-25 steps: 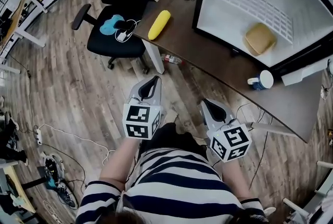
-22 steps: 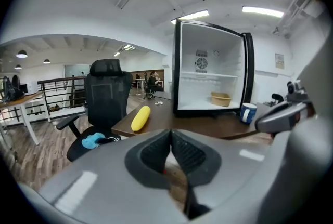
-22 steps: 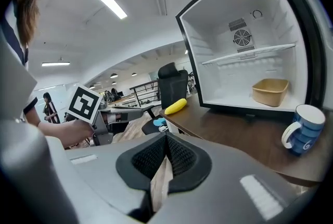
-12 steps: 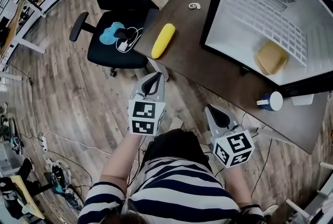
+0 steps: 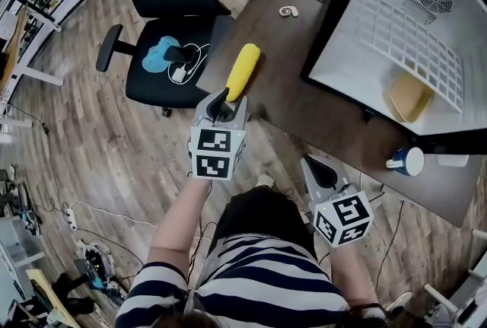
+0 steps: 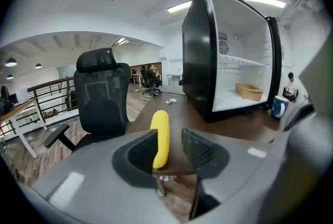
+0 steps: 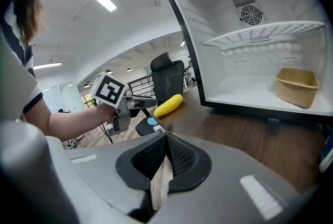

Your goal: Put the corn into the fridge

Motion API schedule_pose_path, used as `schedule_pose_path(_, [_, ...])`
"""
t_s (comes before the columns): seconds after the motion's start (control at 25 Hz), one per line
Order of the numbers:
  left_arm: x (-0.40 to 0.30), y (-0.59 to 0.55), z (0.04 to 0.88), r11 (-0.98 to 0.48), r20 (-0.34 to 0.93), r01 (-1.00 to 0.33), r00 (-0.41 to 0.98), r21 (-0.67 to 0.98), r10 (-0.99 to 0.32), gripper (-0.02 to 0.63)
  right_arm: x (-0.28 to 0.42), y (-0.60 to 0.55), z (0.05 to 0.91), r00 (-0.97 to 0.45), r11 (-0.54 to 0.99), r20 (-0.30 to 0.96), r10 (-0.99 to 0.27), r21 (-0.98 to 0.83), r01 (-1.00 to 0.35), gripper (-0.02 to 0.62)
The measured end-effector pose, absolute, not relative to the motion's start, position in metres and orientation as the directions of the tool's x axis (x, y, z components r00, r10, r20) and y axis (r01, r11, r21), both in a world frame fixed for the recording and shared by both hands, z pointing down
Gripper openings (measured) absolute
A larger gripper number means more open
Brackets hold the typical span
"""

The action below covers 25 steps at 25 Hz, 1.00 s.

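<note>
Left gripper (image 5: pixel 221 107): jaws apart, clamping nothing. Its tips sit at the desk's front edge, right at the near end of the corn (image 5: pixel 243 71); whether they touch cannot be told. In the left gripper view the cob's near end shows in the gap, close by the left jaw. The cube on the gripper carries black-and-white square markers, not lettering.

Right gripper (image 5: pixel 316 165): jaws closed together, nothing between them. It is held low near the person's striped shirt (image 5: pixel 259 281), short of the desk and well apart from the corn.

Corn: a yellow cob lying flat on the brown desk (image 5: pixel 281 52), near the corner, its long axis pointing away from the left gripper.

Mini fridge (image 5: pixel 329 26): stands on the desk right of the corn with a black frame, white interior, wire shelf and round fan grille. A tan container (image 5: pixel 409 97) sits on its floor.

Blue-and-white mug (image 5: pixel 407 161): on the desk in front of the fridge.

Black office chair (image 5: pixel 148 83): left of the desk, with a blue item (image 5: pixel 157 54) on its seat.
</note>
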<state>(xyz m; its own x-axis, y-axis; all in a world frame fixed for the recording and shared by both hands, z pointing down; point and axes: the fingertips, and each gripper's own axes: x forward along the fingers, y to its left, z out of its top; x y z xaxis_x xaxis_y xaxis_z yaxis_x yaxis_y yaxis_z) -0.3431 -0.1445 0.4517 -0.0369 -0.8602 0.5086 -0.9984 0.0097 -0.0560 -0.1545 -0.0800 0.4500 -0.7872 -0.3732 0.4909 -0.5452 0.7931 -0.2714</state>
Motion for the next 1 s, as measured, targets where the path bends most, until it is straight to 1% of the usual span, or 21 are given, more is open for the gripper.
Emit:
schedule_pose_path(0.28, [-0.366, -0.180, 0.473, 0.019, 0.543, -0.999, -0.030, -0.026, -0.839, 0.000, -0.162, -0.093, 0.465, -0.767, 0.773, 0.518, -0.377, -0.280, -0.569, -0.005])
schedule_pose_path(0.48, [-0.372, -0.201, 0.485, -0.003, 0.570, -1.000, 0.002, -0.002, -0.822, 0.000, -0.166, -0.096, 0.474, -0.750, 0.763, 0.545, -0.374, -0.279, -0.583, -0.005])
schedule_pose_path(1.0, [-0.373, -0.224, 0.521, -0.034, 0.654, -0.999, 0.006, -0.030, -0.756, 0.000, -0.166, -0.098, 0.491, -0.720, 0.735, 0.585, -0.373, -0.287, -0.614, -0.005])
